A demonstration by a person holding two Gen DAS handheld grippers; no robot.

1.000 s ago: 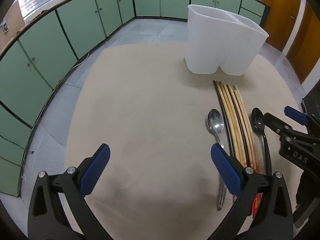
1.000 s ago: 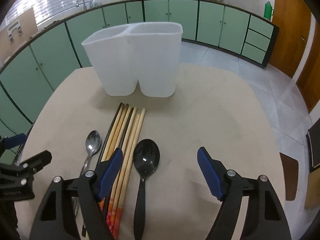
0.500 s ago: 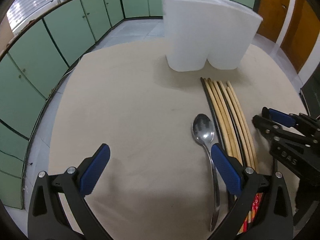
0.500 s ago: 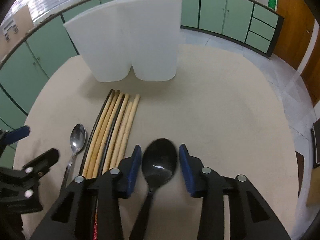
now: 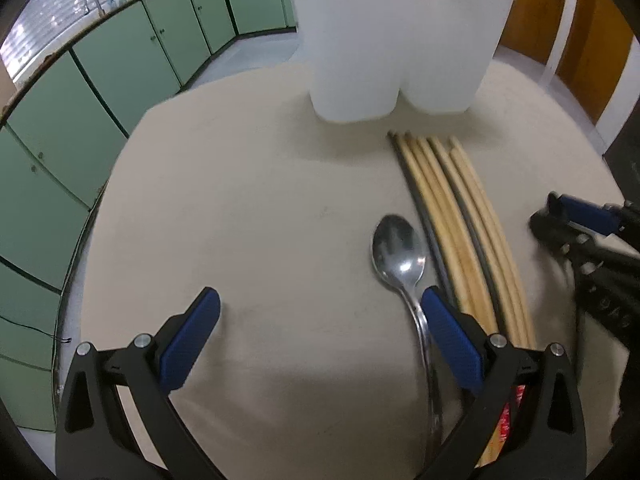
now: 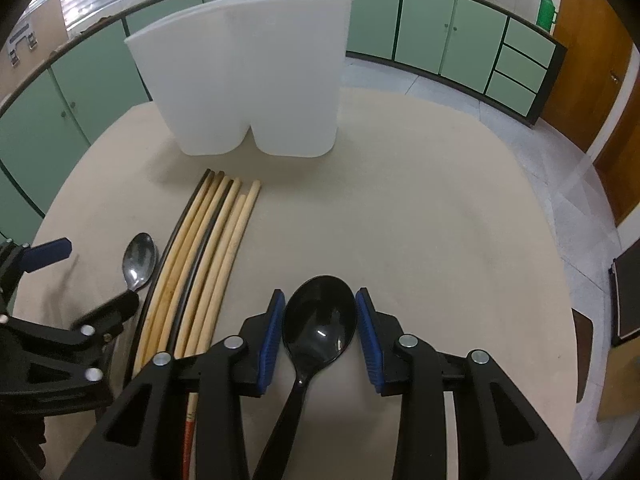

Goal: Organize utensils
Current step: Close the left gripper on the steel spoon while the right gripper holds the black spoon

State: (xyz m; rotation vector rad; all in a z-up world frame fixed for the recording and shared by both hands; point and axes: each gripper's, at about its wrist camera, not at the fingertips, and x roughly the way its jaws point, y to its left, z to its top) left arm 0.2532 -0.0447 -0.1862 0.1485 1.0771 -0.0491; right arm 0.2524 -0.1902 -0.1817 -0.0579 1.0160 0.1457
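Note:
A white two-compartment holder point(image 6: 248, 80) stands at the back of the round beige table point(image 6: 420, 208); it also shows in the left wrist view point(image 5: 396, 36). Several chopsticks point(image 6: 204, 260) lie in a row in front of it point(image 5: 452, 216). A steel spoon point(image 5: 400, 252) lies left of them point(image 6: 138, 260). My right gripper point(image 6: 320, 338) is shut on the bowl of a black spoon point(image 6: 318, 328). My left gripper point(image 5: 316, 336) is open and low over the table, its right finger point(image 5: 452, 340) beside the steel spoon's handle.
Green cabinets point(image 6: 448, 36) ring the room and brown doors point(image 6: 600, 60) stand at the right. The right gripper's finger point(image 5: 580, 216) shows at the right edge of the left wrist view. The left gripper point(image 6: 48, 252) shows at the left of the right wrist view.
My right gripper has closed from wide open onto the black spoon's bowl. My left gripper has moved forward and right, so its right finger now lies beside the steel spoon.

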